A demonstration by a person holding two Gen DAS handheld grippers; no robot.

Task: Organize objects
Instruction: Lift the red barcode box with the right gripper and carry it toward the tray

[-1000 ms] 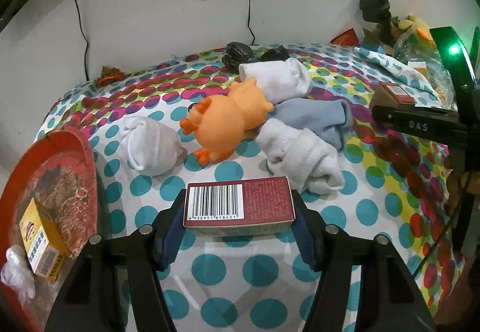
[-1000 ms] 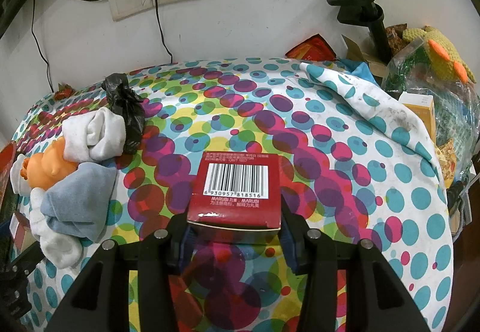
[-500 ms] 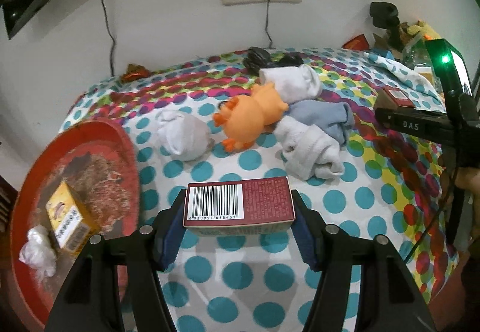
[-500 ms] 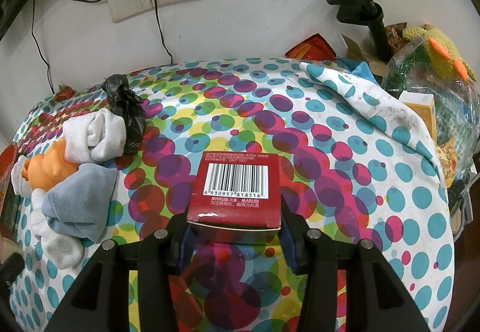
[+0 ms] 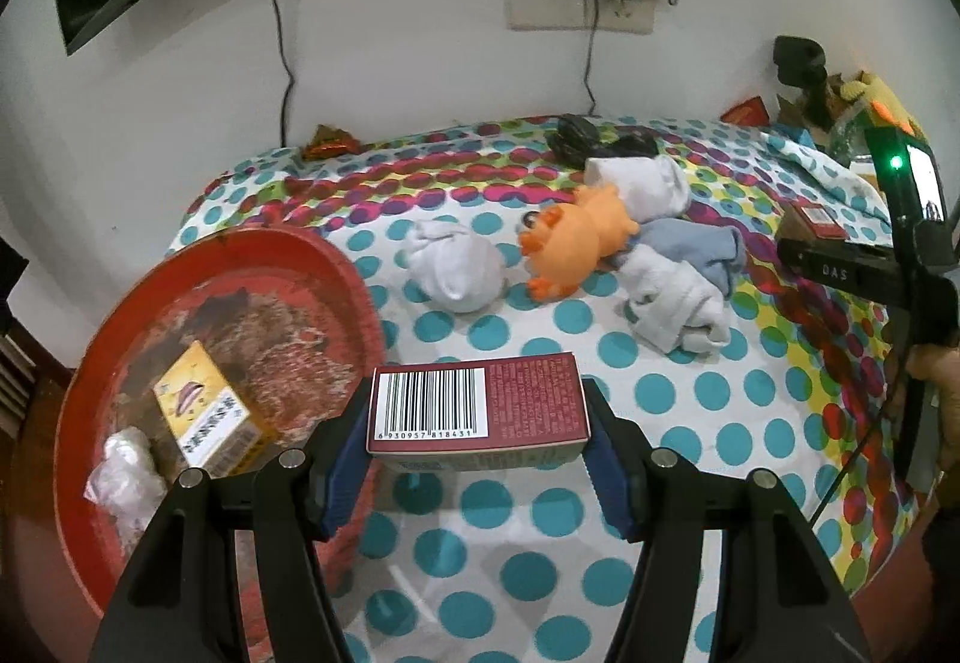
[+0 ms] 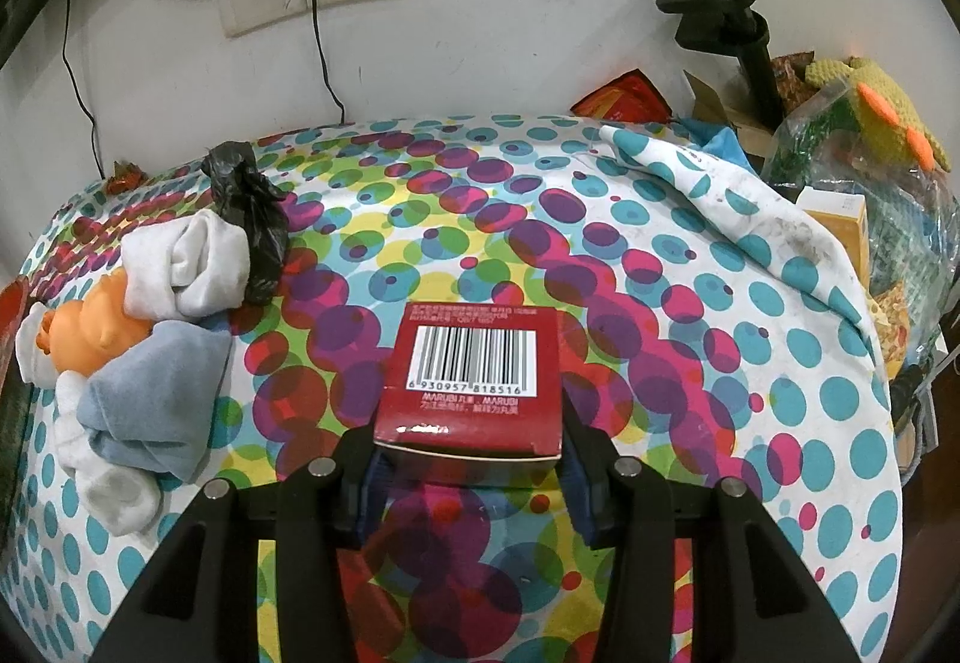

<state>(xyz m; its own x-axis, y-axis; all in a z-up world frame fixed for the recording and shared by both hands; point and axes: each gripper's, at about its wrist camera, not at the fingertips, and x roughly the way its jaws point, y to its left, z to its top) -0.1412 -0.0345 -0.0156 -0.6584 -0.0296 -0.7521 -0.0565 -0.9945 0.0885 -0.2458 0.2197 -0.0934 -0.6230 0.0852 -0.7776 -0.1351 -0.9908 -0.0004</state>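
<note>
Dark red cardboard, barcode up: a flat maroon box (image 5: 477, 411) sits pinched crosswise between the left gripper (image 5: 477, 459) pads, above the polka-dot cloth (image 5: 690, 393). Just left of that gripper lies a round red tray (image 5: 198, 267) holding a yellow carton (image 5: 210, 423). The right gripper (image 6: 474, 474) clamps a second red barcode box (image 6: 474, 375); rolled socks (image 6: 186, 267) lie ahead to its left.

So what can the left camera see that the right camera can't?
Only the left wrist view shows the red tray with a yellow box in it, and the balled white sock. Only the right wrist view shows the yellow knitted toy and the black clamp. Both show the orange toy, the blue sock and the spotted cloth.
</note>
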